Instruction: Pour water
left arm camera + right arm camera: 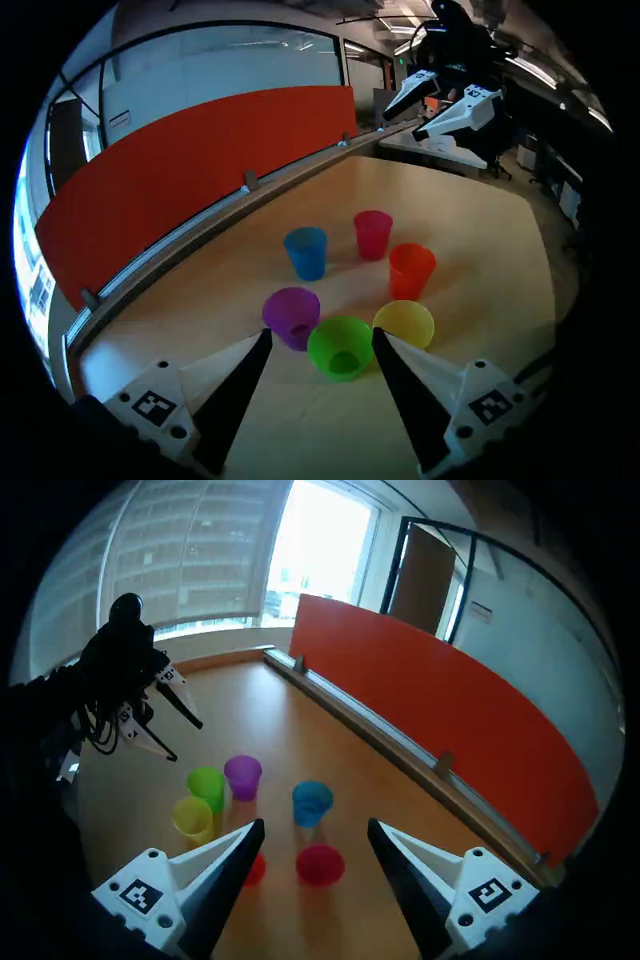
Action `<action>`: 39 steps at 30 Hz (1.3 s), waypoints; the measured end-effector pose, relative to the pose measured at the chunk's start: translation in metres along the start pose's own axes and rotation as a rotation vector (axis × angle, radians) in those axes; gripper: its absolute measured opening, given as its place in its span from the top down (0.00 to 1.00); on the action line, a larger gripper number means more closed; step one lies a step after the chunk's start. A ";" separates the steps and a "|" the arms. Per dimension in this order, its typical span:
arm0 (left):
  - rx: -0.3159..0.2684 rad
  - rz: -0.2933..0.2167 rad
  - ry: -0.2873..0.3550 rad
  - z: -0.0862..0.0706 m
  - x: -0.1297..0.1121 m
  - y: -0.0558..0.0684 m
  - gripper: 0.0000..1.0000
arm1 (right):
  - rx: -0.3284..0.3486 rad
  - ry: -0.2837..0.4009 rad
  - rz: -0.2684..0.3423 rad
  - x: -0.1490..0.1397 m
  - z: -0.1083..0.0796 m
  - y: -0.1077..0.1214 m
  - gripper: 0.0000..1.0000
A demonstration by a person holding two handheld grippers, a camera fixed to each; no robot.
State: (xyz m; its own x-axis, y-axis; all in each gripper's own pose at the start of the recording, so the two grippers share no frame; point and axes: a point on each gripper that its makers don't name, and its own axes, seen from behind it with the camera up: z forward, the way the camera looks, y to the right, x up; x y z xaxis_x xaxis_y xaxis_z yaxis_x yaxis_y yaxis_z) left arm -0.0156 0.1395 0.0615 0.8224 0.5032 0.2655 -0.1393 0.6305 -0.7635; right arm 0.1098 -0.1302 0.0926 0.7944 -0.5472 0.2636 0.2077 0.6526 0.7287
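Left gripper (320,332) jaws wide open, empty, green cup (341,346) framed between them. Right gripper (314,824) same, framing pink cup (320,864). Both cups upright mid-counter (480,240) (ring of six).

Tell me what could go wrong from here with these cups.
1. The green cup sits tight between the purple cup and the yellow cup. The open left gripper may knock either one over if it closes on the green cup.
2. The right gripper, also open, faces the same cluster from across the table, so the two could collide.
3. Any tipped cup would likely spill onto the wooden table.
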 end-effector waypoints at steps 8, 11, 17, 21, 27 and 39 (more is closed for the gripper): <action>-0.033 0.026 -0.048 0.015 -0.018 0.008 0.08 | 0.005 -0.003 -0.003 0.004 0.010 0.002 0.00; -0.041 0.025 -0.063 0.020 -0.024 0.009 0.08 | 0.006 0.000 0.003 0.005 0.012 0.004 0.00; -0.061 0.024 -0.084 0.029 -0.035 0.011 0.08 | 0.006 -0.007 0.004 0.003 0.016 0.008 0.00; -0.079 0.033 -0.096 0.034 -0.040 0.015 0.08 | 0.010 -0.012 0.002 0.001 0.020 0.009 0.00; -0.085 0.041 -0.111 0.041 -0.046 0.016 0.07 | 0.011 -0.017 -0.001 0.000 0.024 0.009 0.00; -0.093 0.052 -0.127 0.053 -0.051 0.018 0.08 | 0.015 -0.023 -0.008 0.000 0.030 0.011 0.00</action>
State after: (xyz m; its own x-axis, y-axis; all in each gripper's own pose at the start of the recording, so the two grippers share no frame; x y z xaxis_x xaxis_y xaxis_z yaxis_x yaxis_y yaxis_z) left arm -0.0890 0.1567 0.0650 0.7381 0.6082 0.2919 -0.1234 0.5471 -0.8280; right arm 0.0948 -0.1383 0.1193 0.7792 -0.5645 0.2725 0.2052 0.6405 0.7401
